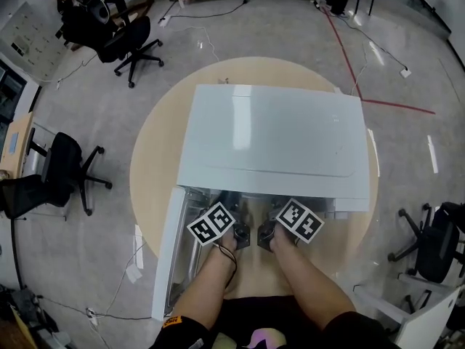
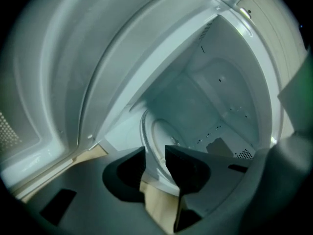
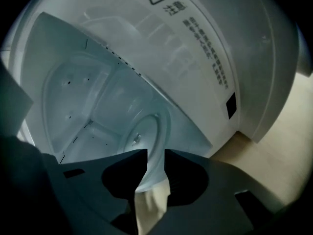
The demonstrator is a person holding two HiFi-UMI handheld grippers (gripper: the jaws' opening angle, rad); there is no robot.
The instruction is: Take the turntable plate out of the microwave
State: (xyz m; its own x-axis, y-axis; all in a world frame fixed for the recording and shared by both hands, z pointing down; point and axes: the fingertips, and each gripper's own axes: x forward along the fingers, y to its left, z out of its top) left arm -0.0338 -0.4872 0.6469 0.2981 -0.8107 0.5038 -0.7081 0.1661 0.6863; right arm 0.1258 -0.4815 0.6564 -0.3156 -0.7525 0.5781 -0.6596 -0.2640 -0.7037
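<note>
The white microwave (image 1: 269,137) stands on a round wooden table (image 1: 154,151), its door (image 1: 168,257) swung open to the left. Both grippers reach into its mouth; their marker cubes (image 1: 212,224) (image 1: 299,220) show under the front edge. The clear glass turntable plate (image 2: 159,133) lies at the cavity's front. My left gripper (image 2: 155,153) is shut on the plate's rim. In the right gripper view the plate (image 3: 144,133) runs between the jaws of my right gripper (image 3: 155,156), which is shut on the opposite rim. The plate is hidden in the head view.
Black office chairs (image 1: 134,38) (image 1: 62,169) stand to the left of the table, another chair (image 1: 434,242) at the right. Cables trail over the grey floor (image 1: 407,71). The cavity's back wall (image 3: 78,97) and a warning label (image 3: 205,28) on the microwave's front frame are close to the grippers.
</note>
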